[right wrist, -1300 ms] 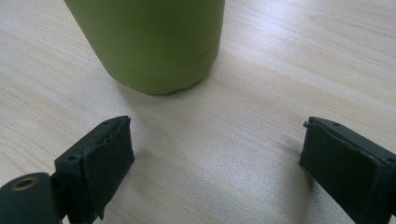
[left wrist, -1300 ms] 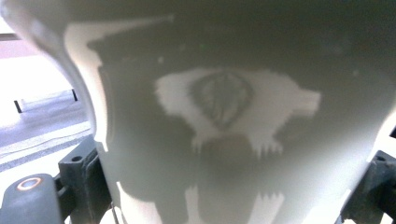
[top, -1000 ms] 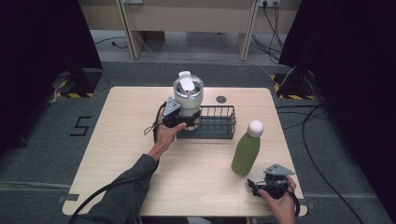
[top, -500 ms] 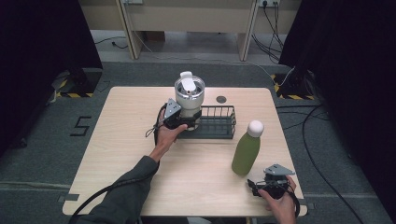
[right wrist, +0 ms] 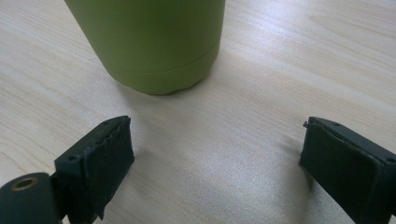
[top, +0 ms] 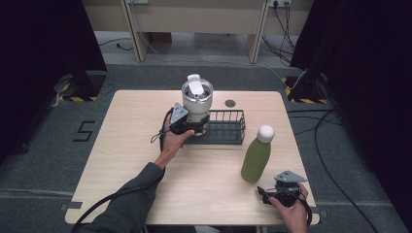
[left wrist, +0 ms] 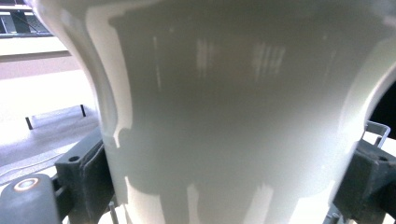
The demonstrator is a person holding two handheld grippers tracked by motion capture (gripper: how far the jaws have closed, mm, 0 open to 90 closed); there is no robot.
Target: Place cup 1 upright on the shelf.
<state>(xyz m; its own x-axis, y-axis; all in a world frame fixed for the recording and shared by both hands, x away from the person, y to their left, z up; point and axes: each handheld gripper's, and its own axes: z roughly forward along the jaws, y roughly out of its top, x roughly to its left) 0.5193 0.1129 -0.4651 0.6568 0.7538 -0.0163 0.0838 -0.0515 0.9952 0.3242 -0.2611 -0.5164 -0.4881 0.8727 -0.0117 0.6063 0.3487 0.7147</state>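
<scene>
High view: your left gripper sits at the left end of the black wire basket, jaws around the lower body of the white tumbler. The tumbler stands upright with its lid on, at or inside the basket's left end; whether its base rests on the basket floor or hangs just above, you cannot tell from here. The green bottle stands upright on the table, just outside the basket's near right corner. Your right gripper rests low at the table's near right edge, close to the bottle but apart from it.

Left gripper view: white tumbler wall between both pads, jaws clamped on it. A bit of basket wire shows at the right, so the tumbler is down at basket level.

Right gripper view: jaws spread wide, nothing between them, bare wood below. Bottle base ahead, untouched.

Judgement: tumbler placement looks nearly done; you have yet to let go of it. The bottle is not yet started — grasp and move all remain.
</scene>
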